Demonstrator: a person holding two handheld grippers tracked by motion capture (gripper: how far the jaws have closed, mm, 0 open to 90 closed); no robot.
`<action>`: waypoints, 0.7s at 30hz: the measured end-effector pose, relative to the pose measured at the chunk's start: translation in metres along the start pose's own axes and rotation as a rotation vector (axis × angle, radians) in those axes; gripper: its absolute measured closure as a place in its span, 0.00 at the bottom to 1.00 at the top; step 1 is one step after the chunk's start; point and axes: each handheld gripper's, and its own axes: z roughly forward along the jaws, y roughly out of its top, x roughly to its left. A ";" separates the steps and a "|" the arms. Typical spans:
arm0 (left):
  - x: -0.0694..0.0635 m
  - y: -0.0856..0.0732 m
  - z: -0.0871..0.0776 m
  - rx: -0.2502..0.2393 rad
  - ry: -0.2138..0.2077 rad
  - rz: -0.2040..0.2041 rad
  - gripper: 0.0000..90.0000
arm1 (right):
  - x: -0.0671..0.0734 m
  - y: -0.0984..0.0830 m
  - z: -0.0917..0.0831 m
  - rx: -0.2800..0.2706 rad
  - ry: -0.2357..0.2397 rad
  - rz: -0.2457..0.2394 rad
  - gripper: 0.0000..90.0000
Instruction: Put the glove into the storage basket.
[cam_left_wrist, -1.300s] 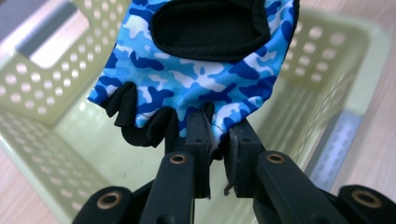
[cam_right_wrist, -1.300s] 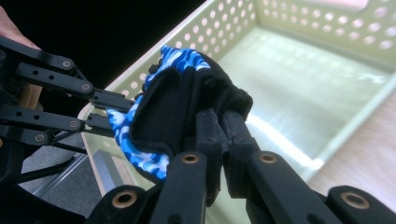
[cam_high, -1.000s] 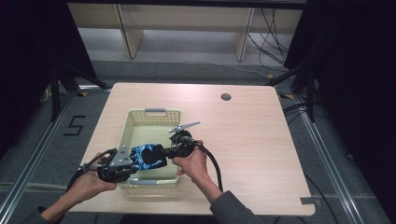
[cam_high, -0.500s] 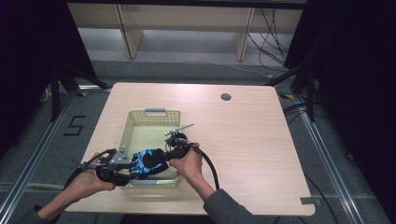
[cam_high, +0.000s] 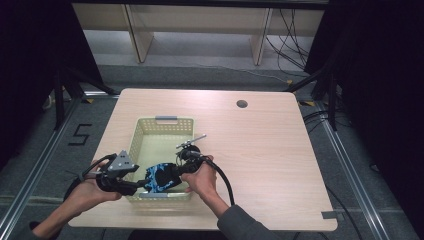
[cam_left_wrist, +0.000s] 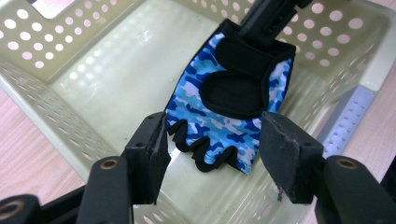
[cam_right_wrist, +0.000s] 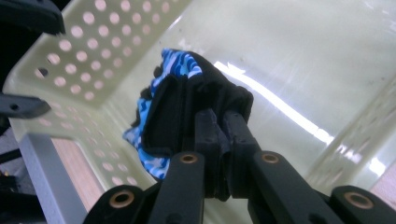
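basket (cam_left_wrist: 84, 42) on table | glove (cam_left_wrist: 233, 100) finger stubs toward left gripper (cam_left_wrist: 212, 149), fingers just spread | right gripper (cam_right_wrist: 223, 140) pinches cuff

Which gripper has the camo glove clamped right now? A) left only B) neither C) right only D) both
C: the right gripper pinches the glove's black cuff, while the left gripper stands open, its pads clear of the glove's finger end, over the basket.
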 end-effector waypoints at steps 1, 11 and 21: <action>-0.001 0.000 0.000 -0.005 -0.001 -0.006 0.47 | 0.000 -0.001 0.000 0.003 -0.003 -0.007 0.94; -0.012 0.003 0.001 -0.049 0.012 0.006 0.39 | 0.008 0.005 -0.011 -0.035 -0.101 -0.099 0.69; -0.025 0.006 -0.002 -0.109 -0.005 -0.024 0.32 | 0.016 0.011 -0.036 -0.154 -0.082 -0.103 0.55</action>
